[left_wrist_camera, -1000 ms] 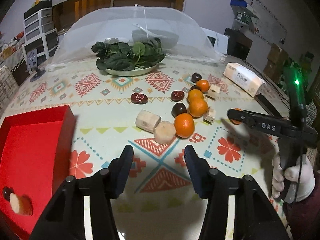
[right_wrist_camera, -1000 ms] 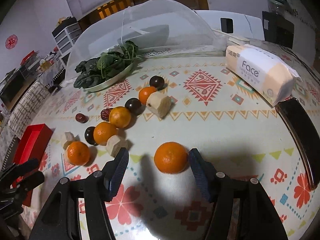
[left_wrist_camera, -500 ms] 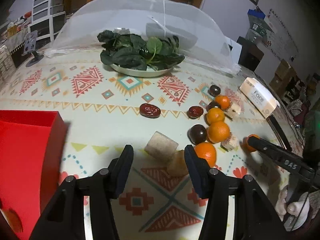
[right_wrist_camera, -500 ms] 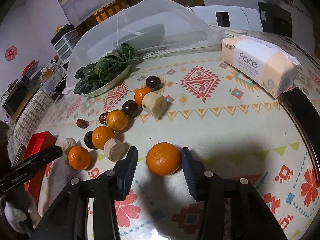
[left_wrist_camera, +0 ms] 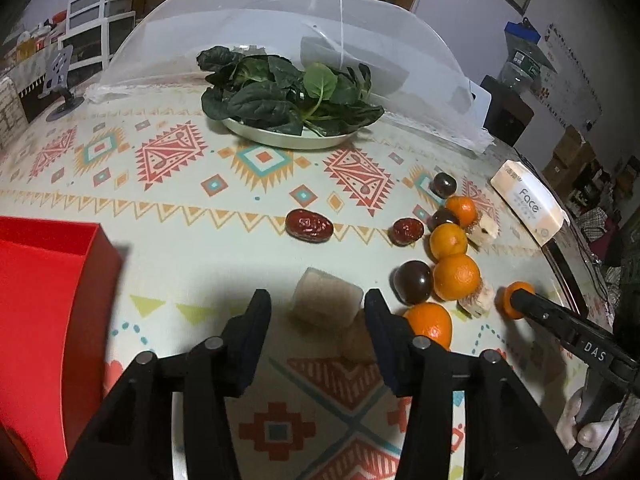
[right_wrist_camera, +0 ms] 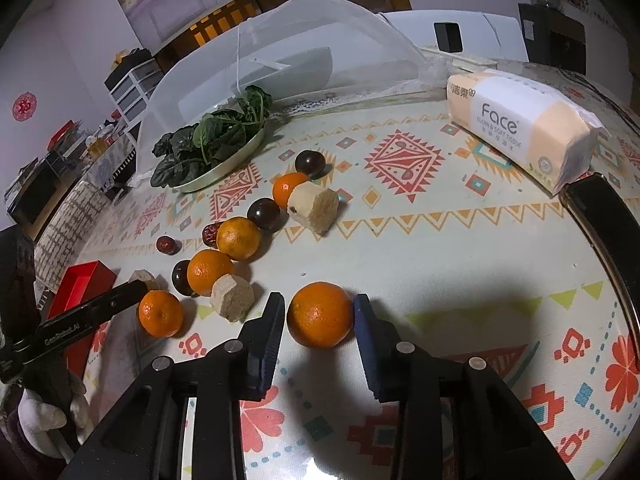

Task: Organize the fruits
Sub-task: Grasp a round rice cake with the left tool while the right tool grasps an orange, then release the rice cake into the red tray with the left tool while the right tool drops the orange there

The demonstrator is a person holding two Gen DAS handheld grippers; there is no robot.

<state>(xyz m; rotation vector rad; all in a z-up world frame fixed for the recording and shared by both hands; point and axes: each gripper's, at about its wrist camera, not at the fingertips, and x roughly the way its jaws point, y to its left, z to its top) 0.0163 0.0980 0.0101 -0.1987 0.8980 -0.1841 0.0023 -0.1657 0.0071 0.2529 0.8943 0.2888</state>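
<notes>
Oranges, dark plums, red dates and pale beige fruit chunks lie in a line on the patterned tablecloth. My left gripper [left_wrist_camera: 316,312] is open, its fingers on either side of a beige chunk [left_wrist_camera: 325,300]. My right gripper [right_wrist_camera: 319,316] has its pads against both sides of a lone orange [right_wrist_camera: 320,315] that rests on the table. The same orange [left_wrist_camera: 510,300] shows at that gripper's tip in the left wrist view. A red box [left_wrist_camera: 44,304] stands at the left.
A plate of leafy greens [left_wrist_camera: 292,104] sits in front of a white mesh food cover [left_wrist_camera: 280,32]. A Face tissue pack [right_wrist_camera: 516,128] and a dark tray edge [right_wrist_camera: 600,216] lie at the right. More oranges [right_wrist_camera: 210,272] and plums [right_wrist_camera: 264,213] are left of the right gripper.
My left gripper moved forward from near the red box up to the beige chunk. My right gripper narrowed around the lone orange until its pads met it.
</notes>
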